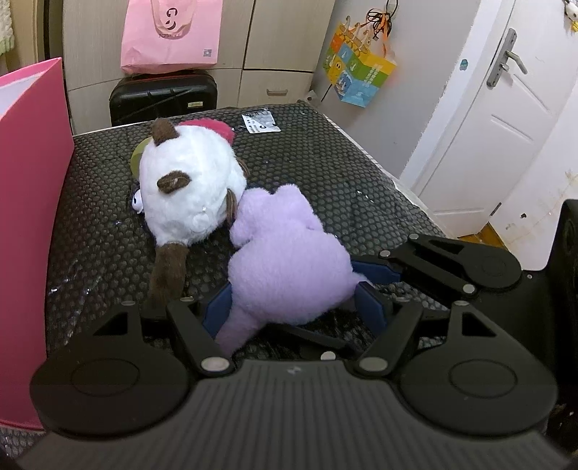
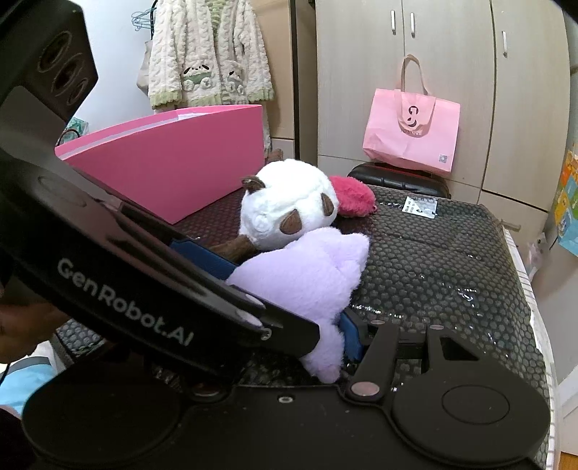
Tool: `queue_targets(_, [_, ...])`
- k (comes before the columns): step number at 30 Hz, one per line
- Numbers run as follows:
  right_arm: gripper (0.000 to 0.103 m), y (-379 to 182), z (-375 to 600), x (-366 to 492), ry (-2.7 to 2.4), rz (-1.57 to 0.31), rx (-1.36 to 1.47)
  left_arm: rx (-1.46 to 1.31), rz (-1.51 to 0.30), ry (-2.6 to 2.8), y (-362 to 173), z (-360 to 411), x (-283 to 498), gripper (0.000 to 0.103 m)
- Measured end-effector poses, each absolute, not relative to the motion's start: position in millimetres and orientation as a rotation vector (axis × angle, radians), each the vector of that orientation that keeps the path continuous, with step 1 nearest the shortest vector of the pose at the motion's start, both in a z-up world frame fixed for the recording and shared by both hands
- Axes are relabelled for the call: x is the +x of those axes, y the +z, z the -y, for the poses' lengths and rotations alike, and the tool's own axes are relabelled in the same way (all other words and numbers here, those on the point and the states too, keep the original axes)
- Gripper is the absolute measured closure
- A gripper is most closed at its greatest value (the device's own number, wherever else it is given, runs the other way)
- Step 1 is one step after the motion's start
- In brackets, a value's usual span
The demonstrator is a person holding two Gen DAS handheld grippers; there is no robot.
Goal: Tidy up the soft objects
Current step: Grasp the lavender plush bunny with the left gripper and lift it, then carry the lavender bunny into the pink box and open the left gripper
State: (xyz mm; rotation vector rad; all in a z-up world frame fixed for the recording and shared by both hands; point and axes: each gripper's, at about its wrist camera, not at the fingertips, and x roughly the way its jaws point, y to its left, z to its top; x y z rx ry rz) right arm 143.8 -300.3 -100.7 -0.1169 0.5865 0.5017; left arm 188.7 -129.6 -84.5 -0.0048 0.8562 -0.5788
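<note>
A purple plush toy (image 1: 289,253) lies on a black bubble-wrap surface (image 1: 325,162), touching a white plush toy (image 1: 188,188) with brown ears and a red tuft. My left gripper (image 1: 292,303) is closed around the purple plush's lower part, blue pads on both sides. In the right wrist view the purple plush (image 2: 307,274) and white plush (image 2: 289,213) show too. My right gripper (image 2: 336,343) has one blue pad pressed against the purple plush; its other finger is hidden behind the left gripper's body (image 2: 126,289). The right gripper also shows in the left wrist view (image 1: 372,269).
A large open pink box (image 2: 173,155) stands on the surface's left side, also in the left wrist view (image 1: 29,217). A black suitcase (image 1: 162,95) with a pink bag (image 1: 169,34) sits behind. A white door (image 1: 487,126) is at right.
</note>
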Motion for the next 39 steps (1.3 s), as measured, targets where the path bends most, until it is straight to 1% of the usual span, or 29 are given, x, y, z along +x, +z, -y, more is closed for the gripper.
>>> queue_targets(11, [0.040, -94.2, 299.7, 126.1, 0.495, -0.624, -0.081, 0.028, -0.864, -0.605, -70.4, 126.3, 162.9, 0.030])
queue_targets(20, [0.040, -76.3, 292.8, 101.2, 0.511, -0.630, -0.056, 0.034, -0.864, -0.626, -48.8, 111.0, 135.8, 0.030])
queue_targets(29, [0.040, -47.3, 273.8, 72.3, 0.574, -0.575, -0.061, 0.034, -0.782, -0.625, -16.4, 76.2, 93.8, 0.030])
queue_targets(32, [0.040, -31.9, 263.8, 66.8, 0.612, -0.548, -0.071, 0.027, -0.765, -0.627, -0.6, 60.8, 86.0, 0.030])
queue_targets(39, [0.040, 7.1, 225.3, 66.3, 0.673, -0.474, -0.138, 0.048, -0.663, -0.570, 40.0, 22.5, 65.2, 0.030])
